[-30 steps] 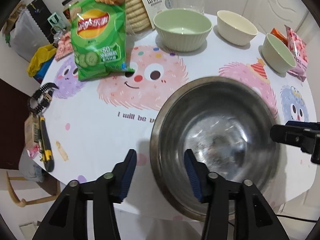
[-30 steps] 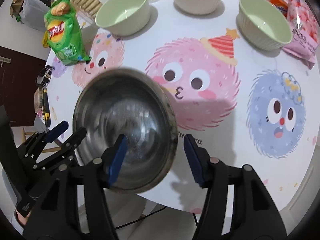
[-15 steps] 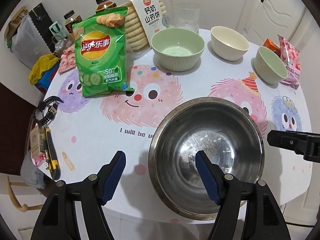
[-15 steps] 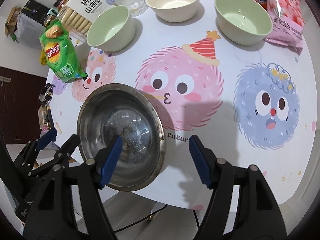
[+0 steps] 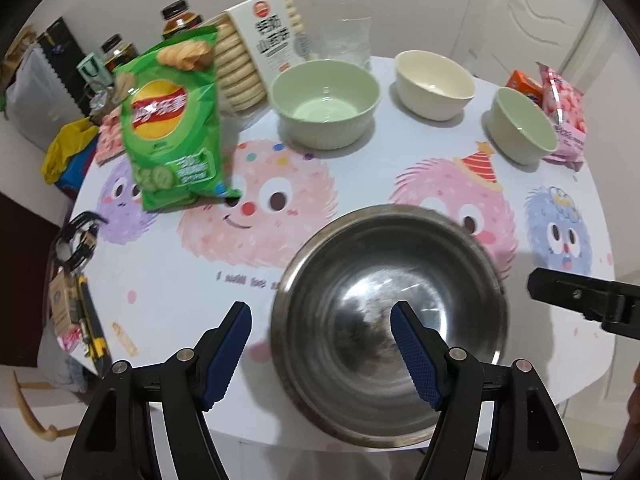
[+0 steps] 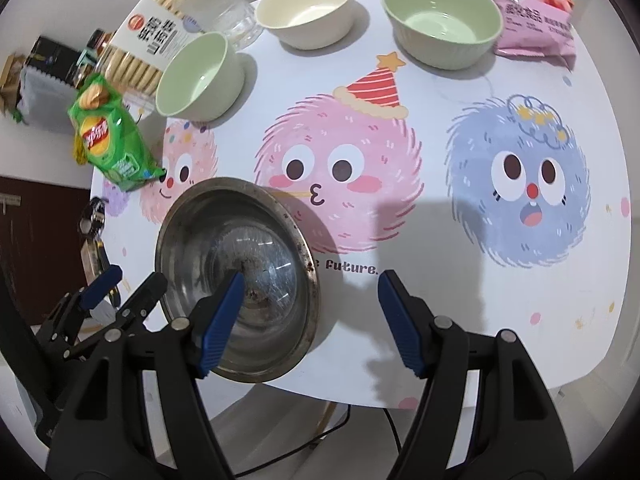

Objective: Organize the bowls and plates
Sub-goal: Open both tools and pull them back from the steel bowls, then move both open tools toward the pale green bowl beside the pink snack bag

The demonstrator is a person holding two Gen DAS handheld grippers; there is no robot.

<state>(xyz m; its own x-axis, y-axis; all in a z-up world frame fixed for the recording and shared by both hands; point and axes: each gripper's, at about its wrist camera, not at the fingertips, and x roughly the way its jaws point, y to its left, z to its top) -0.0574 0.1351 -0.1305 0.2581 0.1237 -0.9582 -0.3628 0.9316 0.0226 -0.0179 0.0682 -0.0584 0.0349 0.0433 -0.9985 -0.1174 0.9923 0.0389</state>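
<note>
A large steel bowl (image 5: pixel 390 300) sits near the table's front edge; it also shows in the right wrist view (image 6: pixel 236 280). My left gripper (image 5: pixel 322 348) is open above its near left rim, empty. My right gripper (image 6: pixel 310 318) is open above its right rim, empty. At the back stand a green bowl (image 5: pixel 324 104), a cream bowl (image 5: pixel 434 84) and a second green bowl (image 5: pixel 522 126). In the right wrist view they are the green bowl (image 6: pixel 198 78), cream bowl (image 6: pixel 306 8) and green bowl (image 6: pixel 442 18).
A green chip bag (image 5: pixel 176 120), a biscuit tub (image 5: pixel 256 60) and a clear glass (image 5: pixel 352 40) stand at the back left. Pink snack packs (image 5: pixel 562 112) lie at the back right. A knife and a watch (image 5: pixel 76 240) lie at the left edge.
Both grippers have opened wider and drawn back from the steel bowl, which now rests on the table. The cameras have risen a little.
</note>
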